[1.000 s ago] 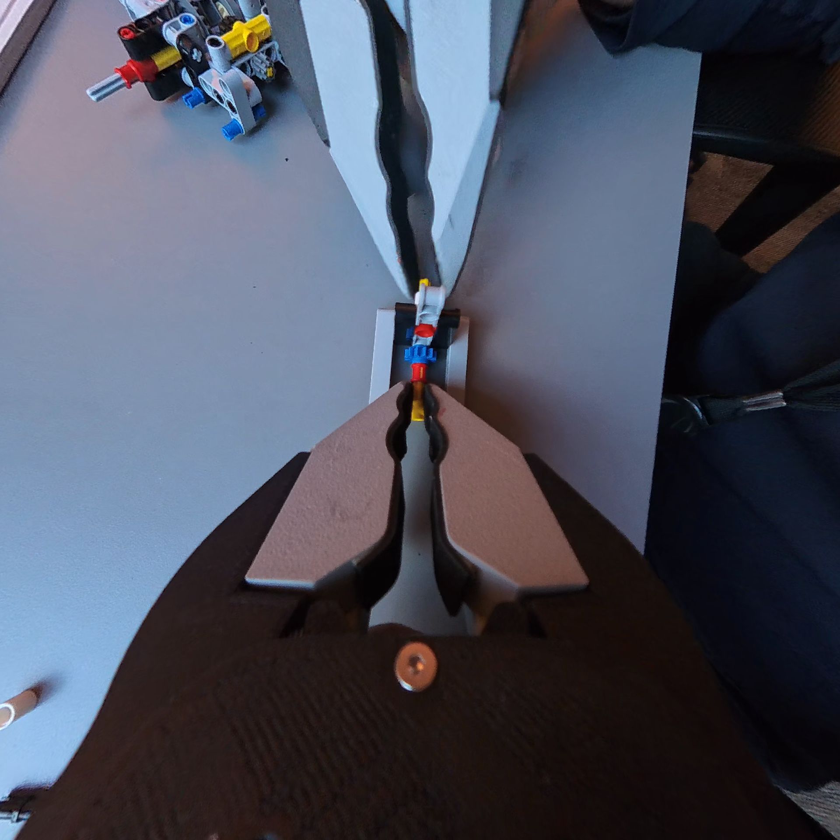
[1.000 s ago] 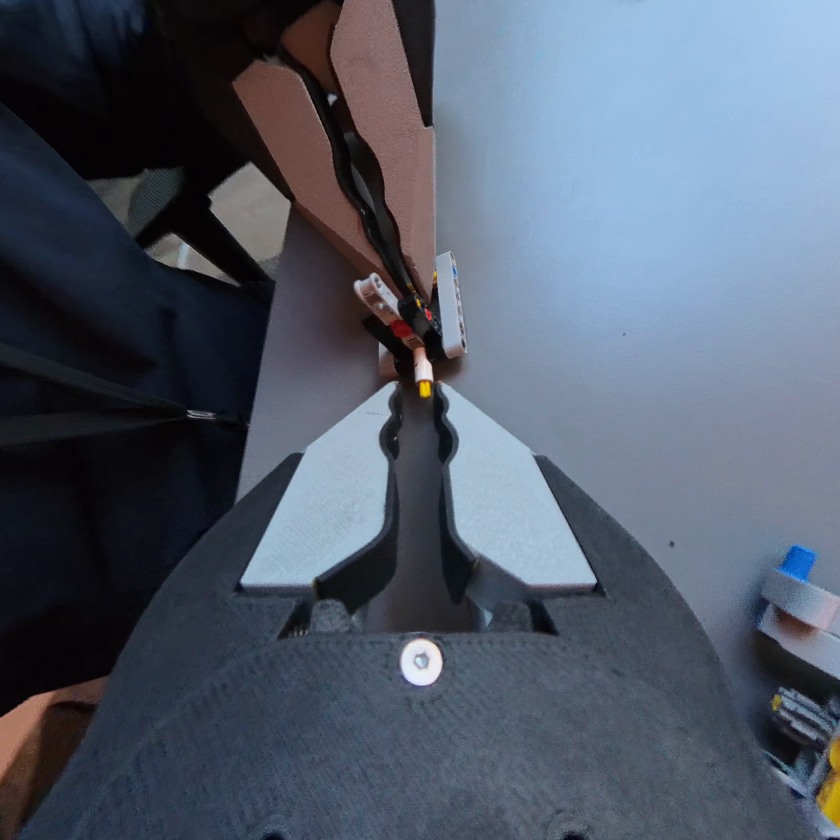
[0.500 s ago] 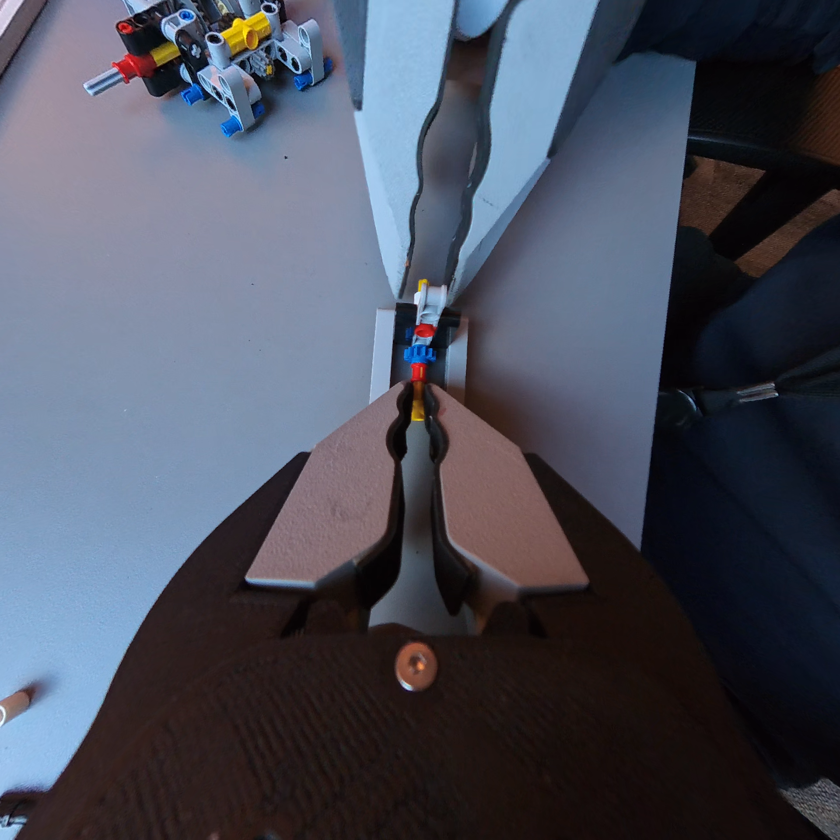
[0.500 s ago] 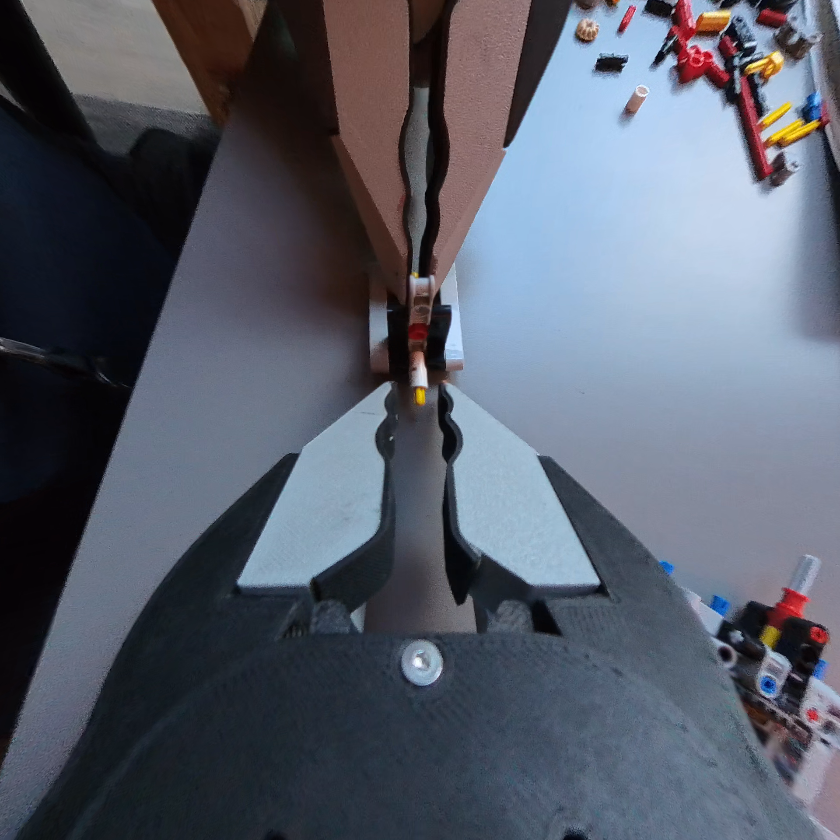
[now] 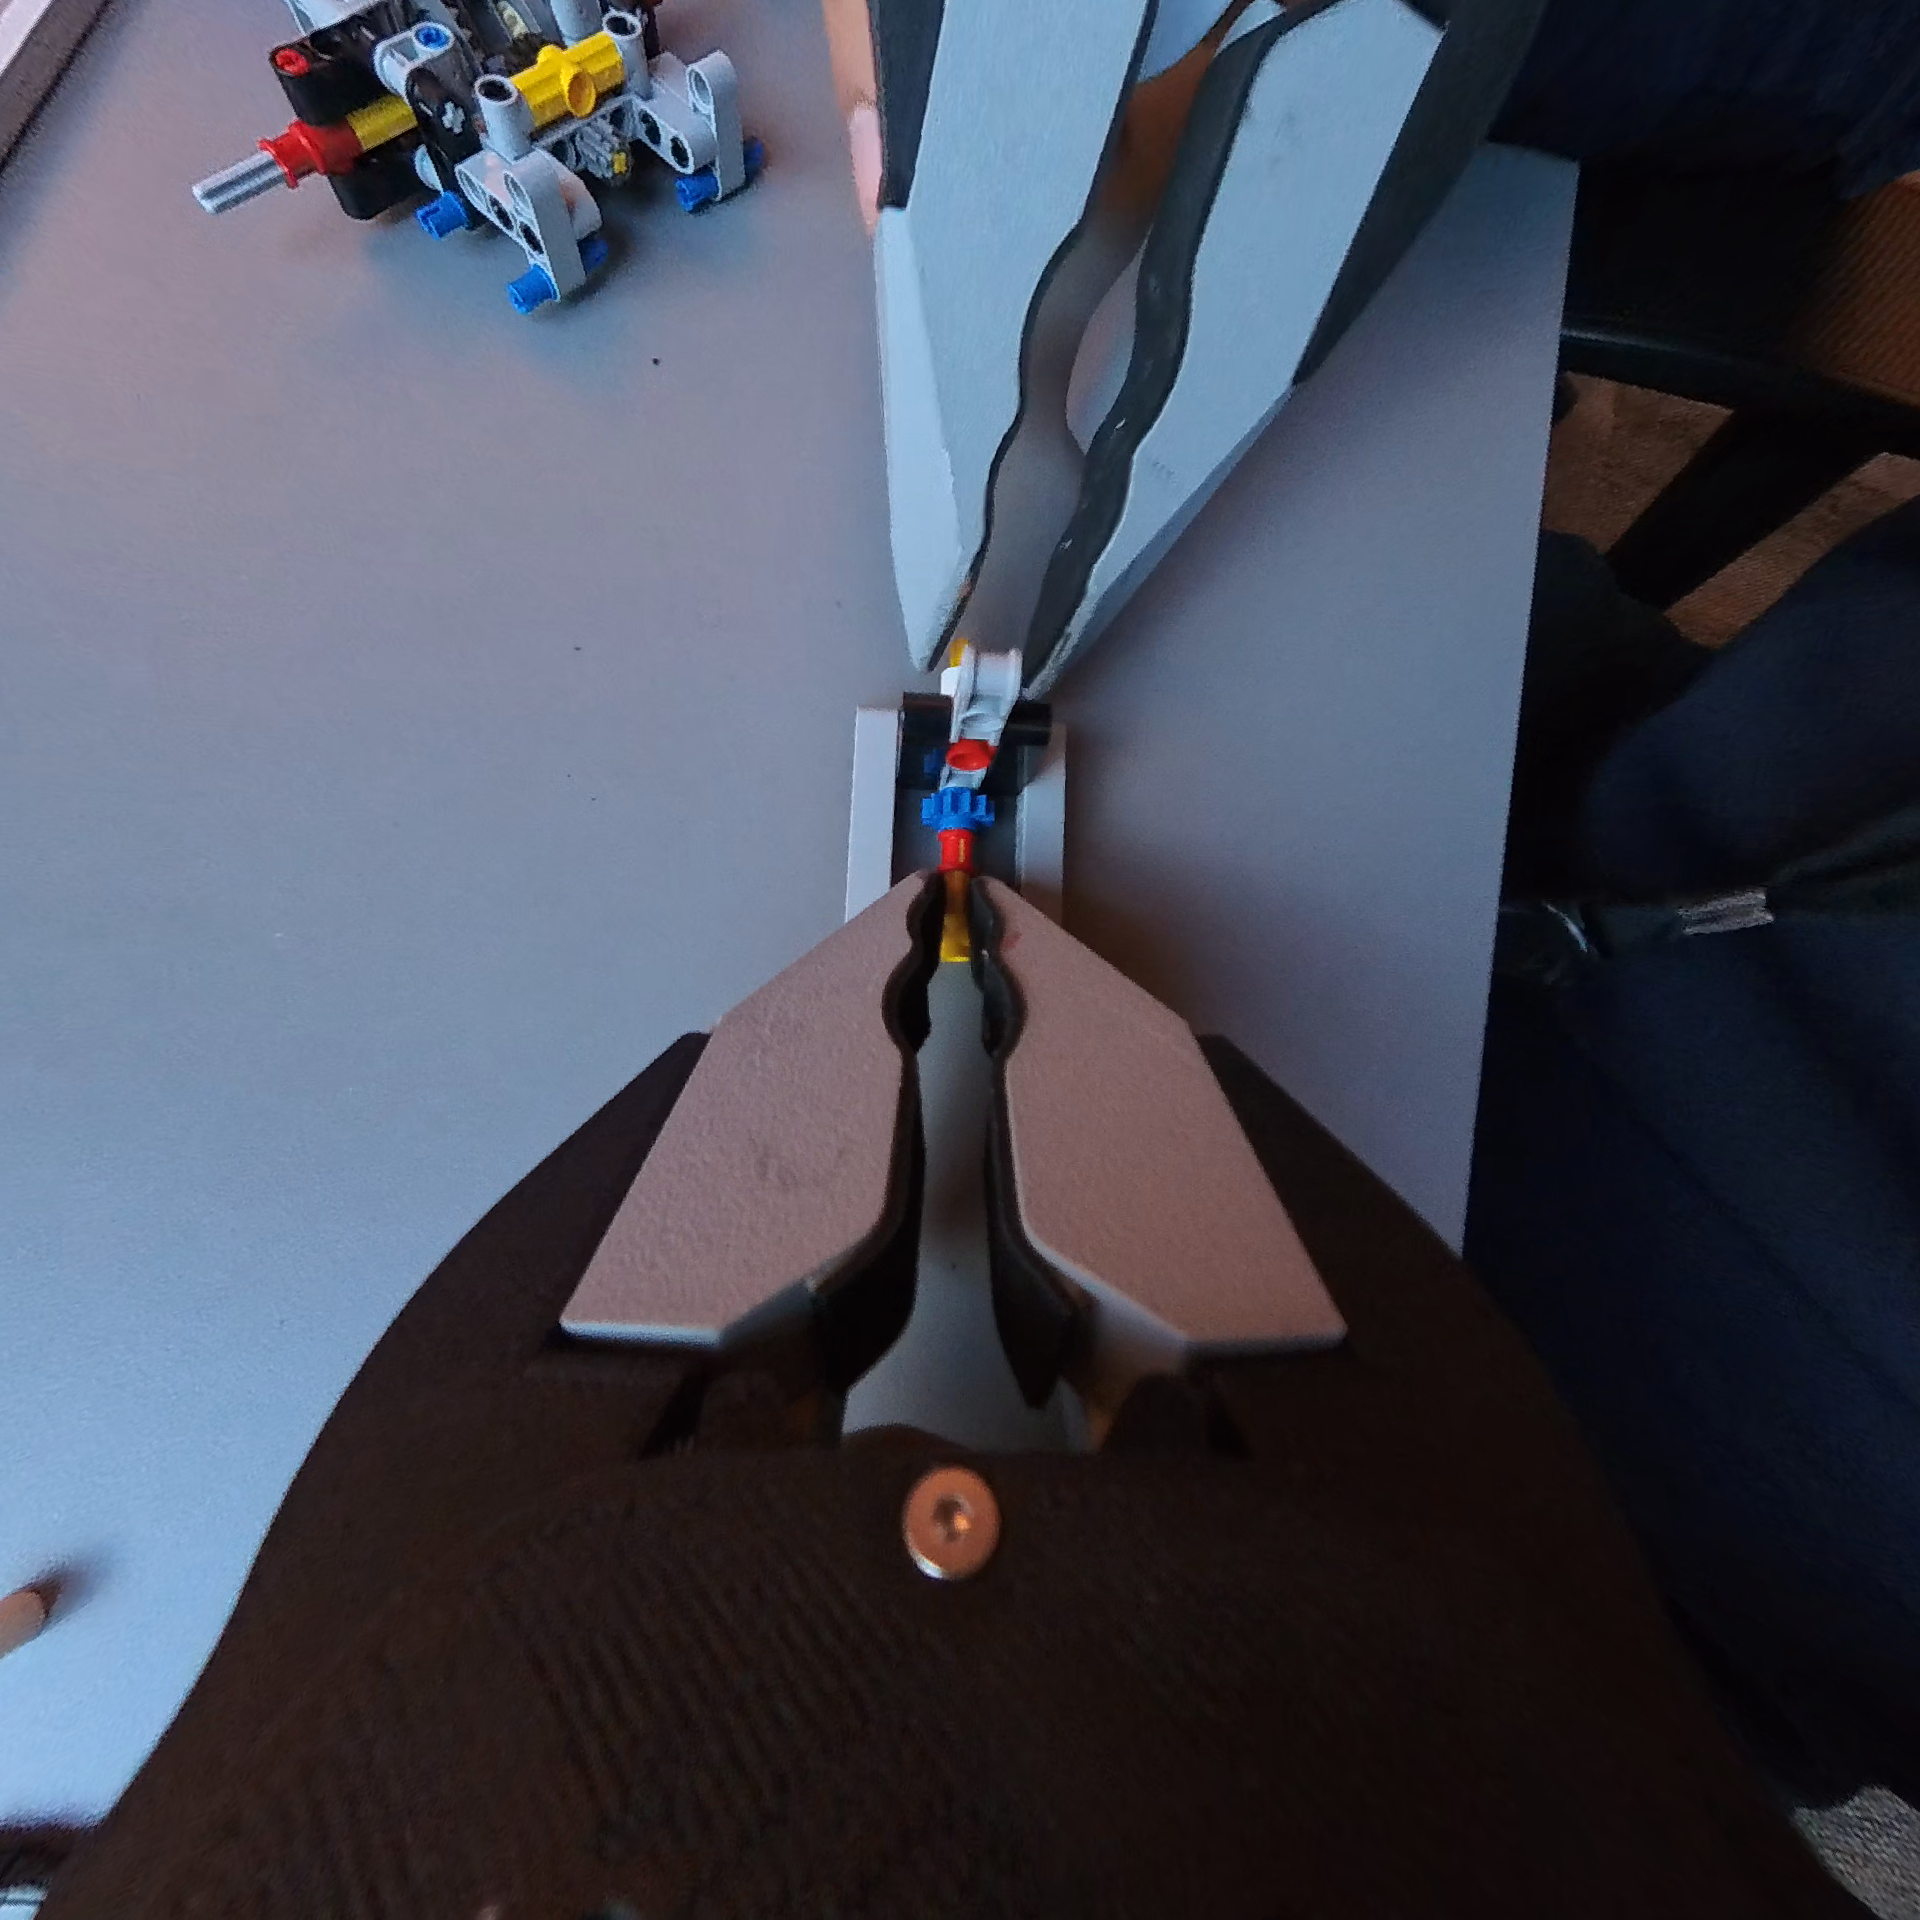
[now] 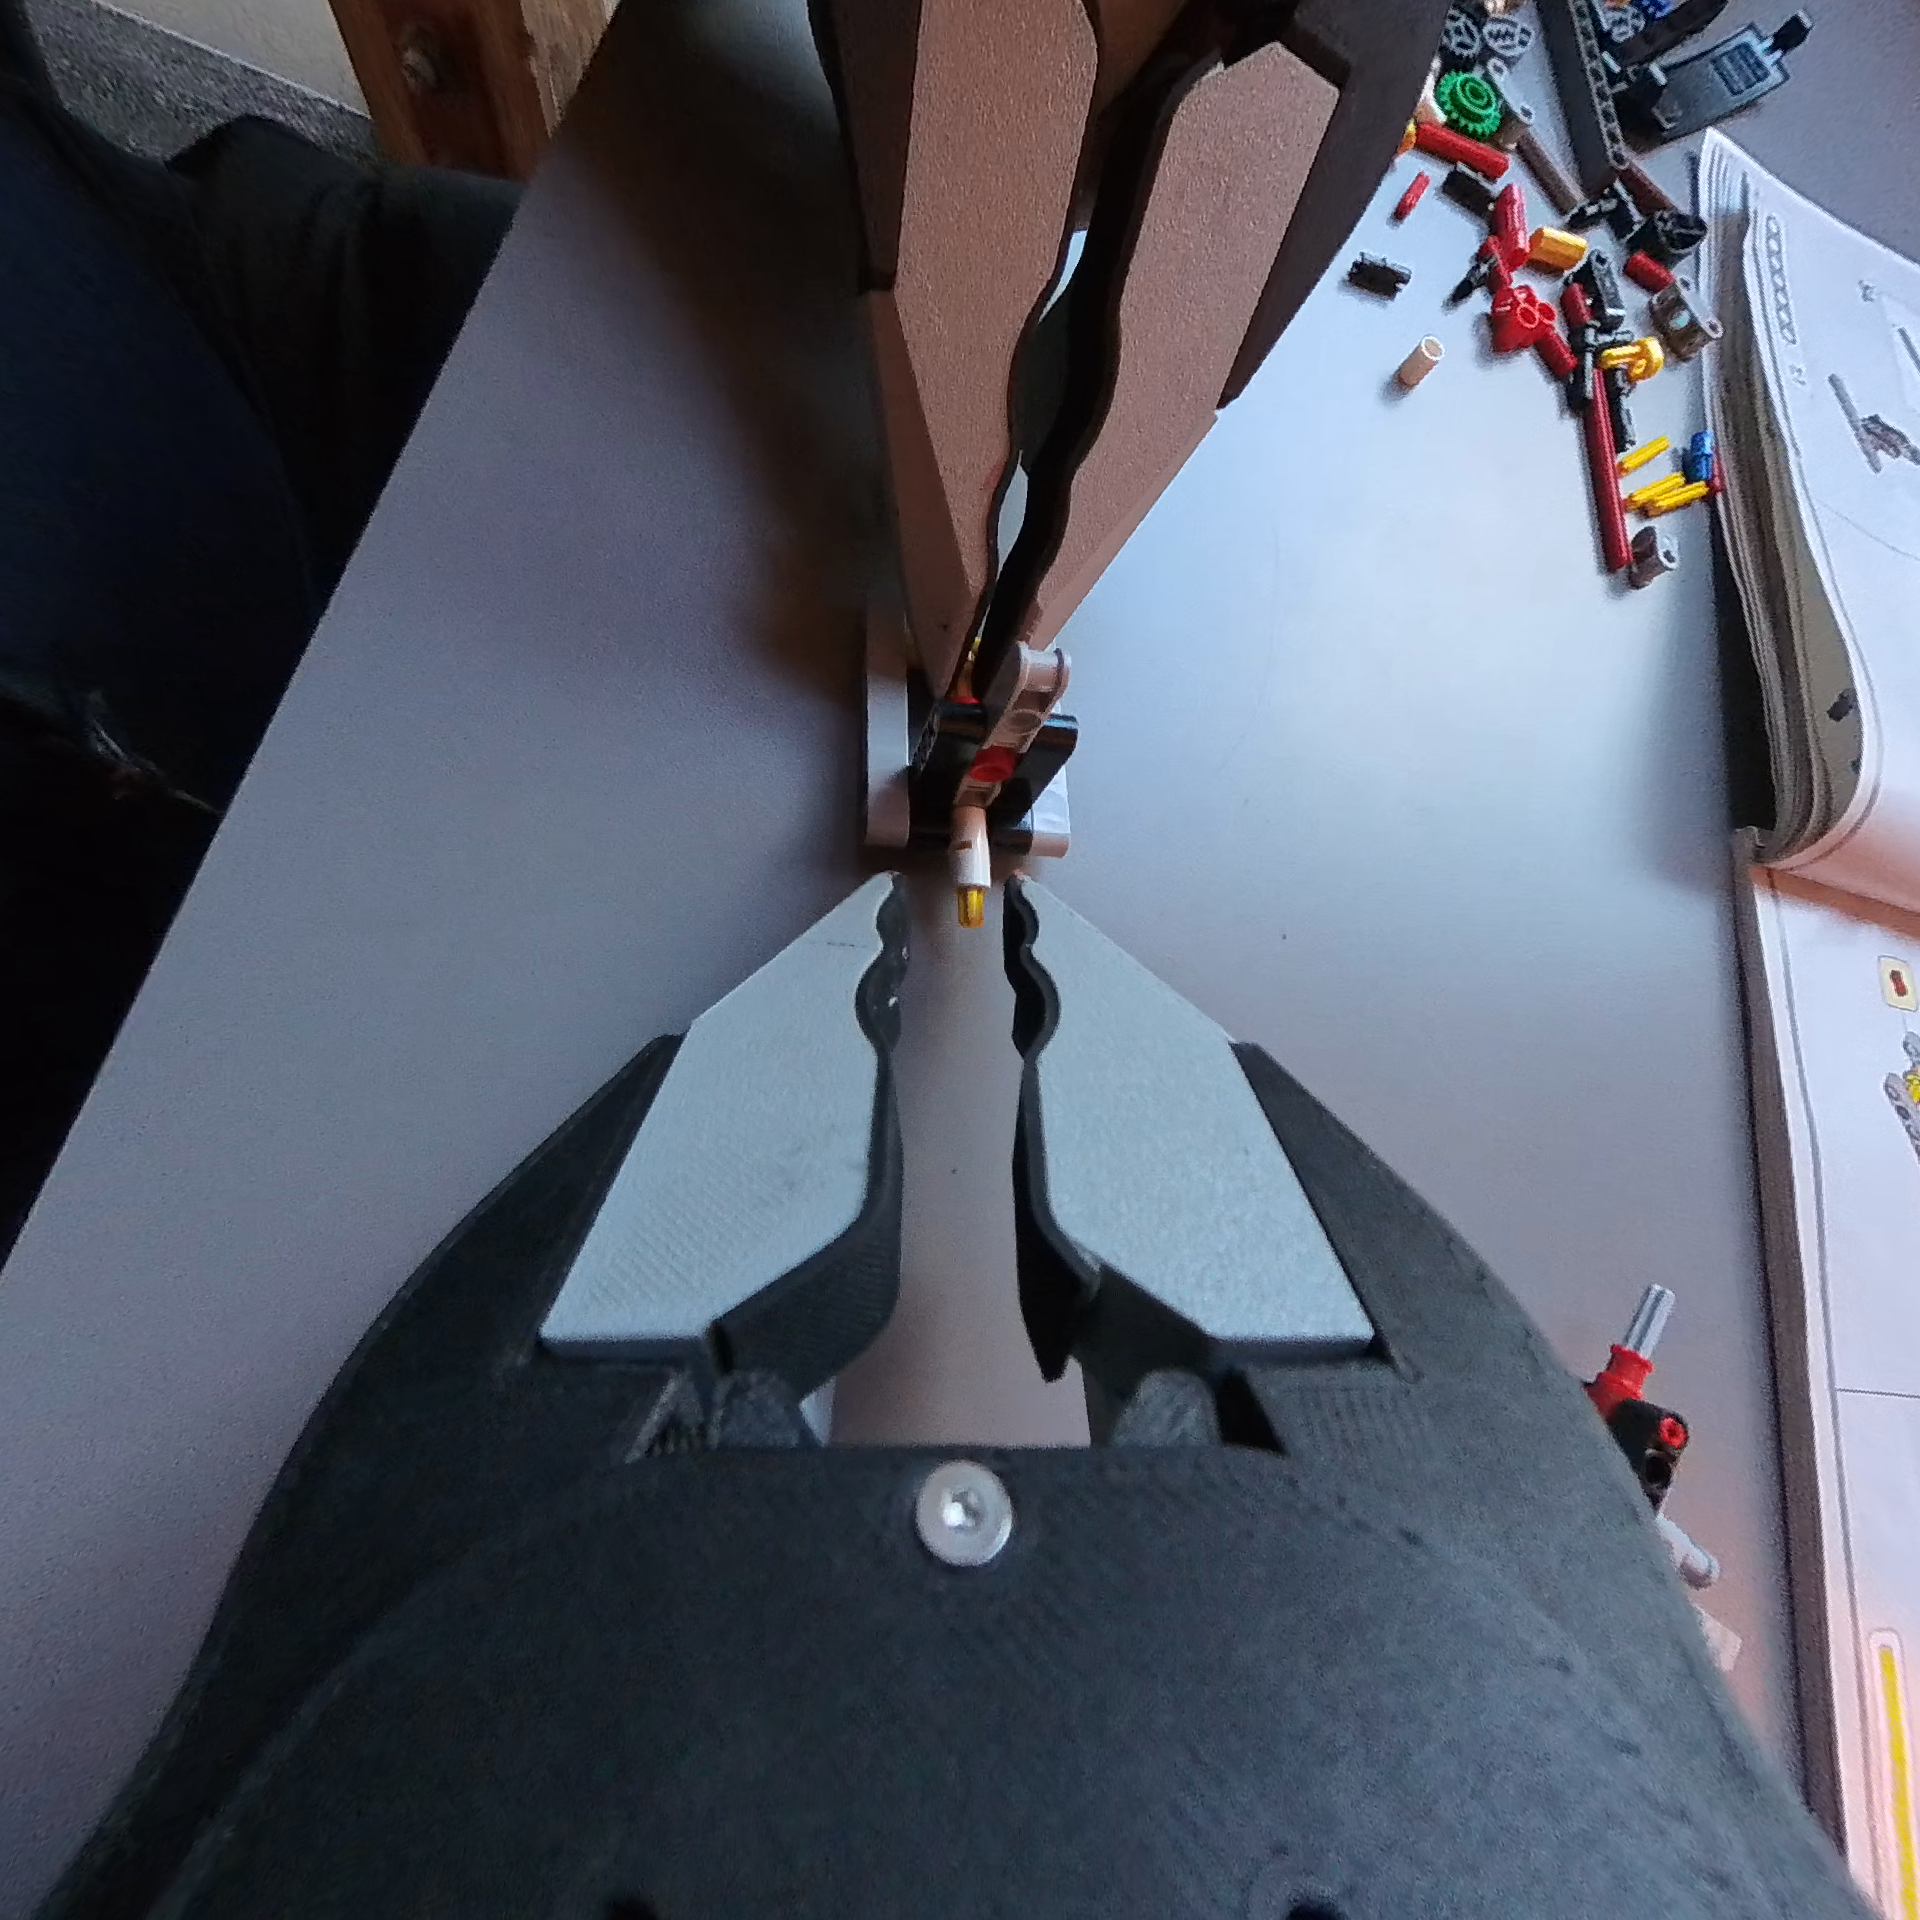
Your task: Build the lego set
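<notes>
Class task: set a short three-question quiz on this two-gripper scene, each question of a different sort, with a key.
1. True or false: the left gripper is shut on the yellow axle of the small assembly.
2. Which colour is the gear on that axle? A green, B blue, C black.
3. Fill in: the right gripper is ____, its fingers clear of the axle's other yellow end.

Key: 1 true; 2 B; 3 open.

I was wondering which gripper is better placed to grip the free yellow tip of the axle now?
Right. The right gripper stands open with the yellow tip between its fingertips, untouched. The left gripper is shut on the axle's other end, steadying the assembly.
</notes>
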The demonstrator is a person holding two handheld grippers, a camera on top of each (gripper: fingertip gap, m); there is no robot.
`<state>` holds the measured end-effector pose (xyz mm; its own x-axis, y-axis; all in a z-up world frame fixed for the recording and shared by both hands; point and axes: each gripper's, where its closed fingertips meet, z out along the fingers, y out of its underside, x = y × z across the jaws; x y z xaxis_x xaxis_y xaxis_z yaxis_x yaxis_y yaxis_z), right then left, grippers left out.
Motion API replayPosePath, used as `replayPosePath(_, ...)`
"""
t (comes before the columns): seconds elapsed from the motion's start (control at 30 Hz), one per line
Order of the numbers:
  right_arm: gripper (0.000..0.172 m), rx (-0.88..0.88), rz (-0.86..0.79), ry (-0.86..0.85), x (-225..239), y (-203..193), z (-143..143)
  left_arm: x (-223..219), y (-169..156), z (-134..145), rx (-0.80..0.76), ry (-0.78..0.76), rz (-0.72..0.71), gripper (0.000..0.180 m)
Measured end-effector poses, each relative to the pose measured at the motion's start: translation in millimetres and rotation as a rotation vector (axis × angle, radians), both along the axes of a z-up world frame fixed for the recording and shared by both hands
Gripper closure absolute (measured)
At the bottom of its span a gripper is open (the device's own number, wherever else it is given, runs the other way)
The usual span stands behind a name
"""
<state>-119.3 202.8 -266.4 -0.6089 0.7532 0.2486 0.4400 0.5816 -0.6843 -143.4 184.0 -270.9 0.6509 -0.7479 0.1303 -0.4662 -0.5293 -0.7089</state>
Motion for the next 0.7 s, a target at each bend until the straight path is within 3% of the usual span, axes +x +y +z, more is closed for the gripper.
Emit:
replayPosePath(0.53,0.169,0.106,0.009,0.073,-5.2,1.0,0.0,-0.5,-0.5,-0.3,-0.003,0.005,0.001,0.179)
replayPosePath(0.7,0.169,0.005,-0.009,0.022,-4.6,0.2,-0.2,-0.6,-0.6,-0.3,0.006,0.014,-0.003,0.179)
